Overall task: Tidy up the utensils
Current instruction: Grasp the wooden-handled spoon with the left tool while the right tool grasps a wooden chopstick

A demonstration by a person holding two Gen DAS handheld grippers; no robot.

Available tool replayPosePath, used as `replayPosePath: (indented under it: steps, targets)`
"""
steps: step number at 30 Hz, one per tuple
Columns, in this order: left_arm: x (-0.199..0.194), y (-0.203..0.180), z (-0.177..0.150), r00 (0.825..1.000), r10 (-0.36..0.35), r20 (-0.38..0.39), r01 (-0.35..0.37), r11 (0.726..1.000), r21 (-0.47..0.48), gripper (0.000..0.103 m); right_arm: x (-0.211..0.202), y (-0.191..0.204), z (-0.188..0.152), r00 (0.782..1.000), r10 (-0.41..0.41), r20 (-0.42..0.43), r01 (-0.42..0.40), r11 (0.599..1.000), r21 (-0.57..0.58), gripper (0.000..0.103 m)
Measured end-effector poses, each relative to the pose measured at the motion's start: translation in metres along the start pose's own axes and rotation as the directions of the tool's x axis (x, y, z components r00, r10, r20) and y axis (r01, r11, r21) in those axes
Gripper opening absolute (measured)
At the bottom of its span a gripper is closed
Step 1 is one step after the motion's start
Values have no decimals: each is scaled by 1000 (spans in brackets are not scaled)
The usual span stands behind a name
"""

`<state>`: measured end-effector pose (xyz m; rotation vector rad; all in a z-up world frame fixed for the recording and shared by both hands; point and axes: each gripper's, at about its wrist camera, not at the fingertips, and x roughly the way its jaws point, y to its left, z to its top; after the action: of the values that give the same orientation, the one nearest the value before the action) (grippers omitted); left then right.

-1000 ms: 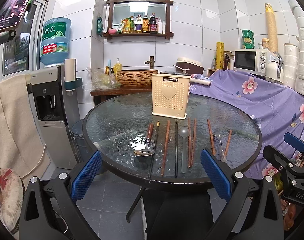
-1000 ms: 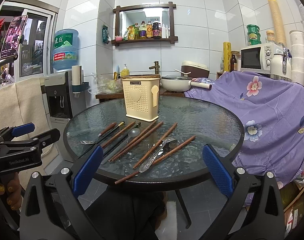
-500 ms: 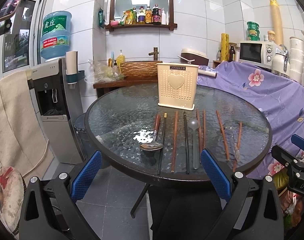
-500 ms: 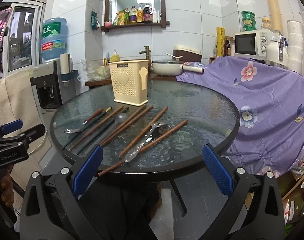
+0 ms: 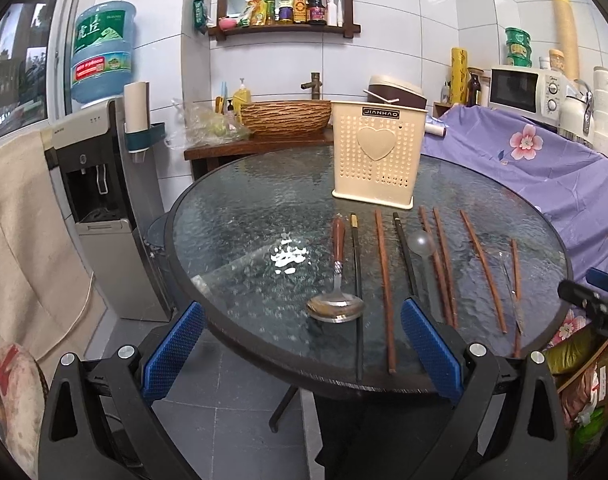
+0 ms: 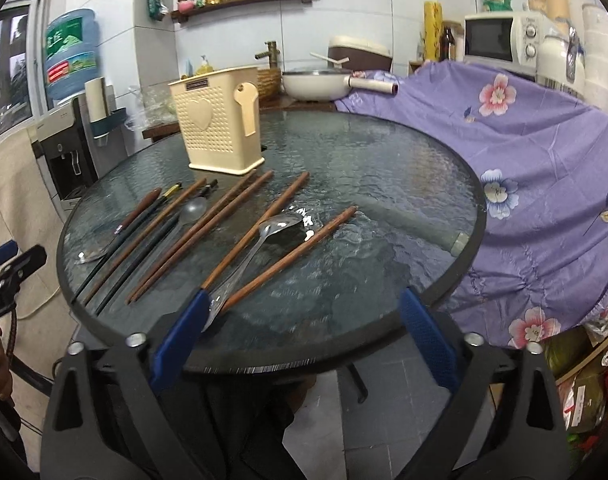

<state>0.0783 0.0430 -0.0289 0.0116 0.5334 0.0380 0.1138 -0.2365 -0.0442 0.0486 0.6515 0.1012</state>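
Note:
A round glass table (image 5: 231,216) holds a cream perforated utensil holder (image 5: 378,158) at the back. In front of it lie several brown and black chopsticks (image 5: 385,280), a wooden-handled metal spoon (image 5: 336,280) and a translucent spoon (image 5: 422,245). My left gripper (image 5: 301,346) is open at the table's near edge, below the metal spoon. In the right wrist view the holder (image 6: 219,130) stands far left and a clear plastic spoon (image 6: 259,246) lies between brown chopsticks (image 6: 291,258). My right gripper (image 6: 304,334) is open at the near edge, its left finger beside the spoon's handle.
A water dispenser (image 5: 103,184) stands left of the table. A purple flowered cloth (image 6: 544,168) covers furniture on the right, with a microwave (image 6: 500,42) behind. A white pan (image 6: 316,84) and a basket sink (image 5: 285,118) sit behind the table.
Both grippers have moved forward toward the table's near edge. The right gripper has come close to the clear spoon and chopsticks. Both stay open.

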Motion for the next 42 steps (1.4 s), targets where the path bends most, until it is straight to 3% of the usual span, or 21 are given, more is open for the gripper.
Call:
replayPosePath:
  steps: [6, 8, 17, 27, 42]
  targets:
    - [17, 4, 20, 1000, -9, 6, 8, 999, 33, 93, 32, -9, 24, 996, 8, -85, -4, 999, 51, 68]
    - [28, 5, 27, 1000, -27, -13, 28, 999, 41, 90, 41, -10, 29, 993, 15, -114, -7, 998, 67, 59]
    - [76, 3, 51, 988, -104, -117, 110, 993, 48, 73, 82, -23, 53, 977, 25, -210, 3, 991, 135, 35]
    - [103, 4, 61, 978, -129, -162, 138, 990, 42, 71, 113, -20, 64, 960, -5, -279, 46, 989, 140, 25]
    - [131, 2, 68, 966, -156, -209, 171, 984, 55, 67, 140, -6, 80, 958, -83, -273, 104, 993, 63, 16]
